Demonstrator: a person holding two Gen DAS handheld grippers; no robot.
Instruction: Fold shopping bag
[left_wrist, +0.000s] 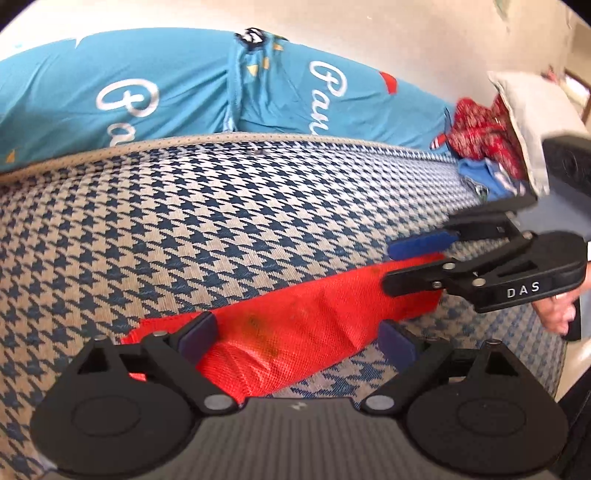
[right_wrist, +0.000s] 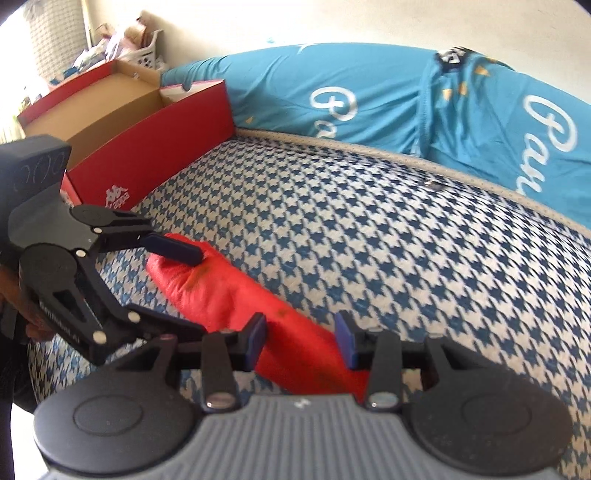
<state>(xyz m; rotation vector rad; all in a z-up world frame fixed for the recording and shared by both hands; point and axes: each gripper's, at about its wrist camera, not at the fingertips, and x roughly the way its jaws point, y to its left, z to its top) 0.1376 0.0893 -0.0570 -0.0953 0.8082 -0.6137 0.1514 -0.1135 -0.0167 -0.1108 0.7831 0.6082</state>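
My left gripper (left_wrist: 297, 341) is spread, straddling one end of the red woven-mesh shopping bag (left_wrist: 295, 328); my right gripper (right_wrist: 301, 341) is spread over the other end; the bag lies as a narrow strip near the houndstooth mattress's (left_wrist: 184, 229) front edge; springy fabric could unfold, or slide off.

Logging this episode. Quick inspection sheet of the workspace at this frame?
Surface: houndstooth mattress, blue and cream.
Job's things: red shopping bag, folded into a long strip, stained.
Clutter: open red shoebox; crumpled clothes.
Grippers: left gripper open, straddling one end of the bag; right gripper open, straddling the other end.
Cables: nothing seen.
Surroundings: blue pillows against the white wall; white basket.
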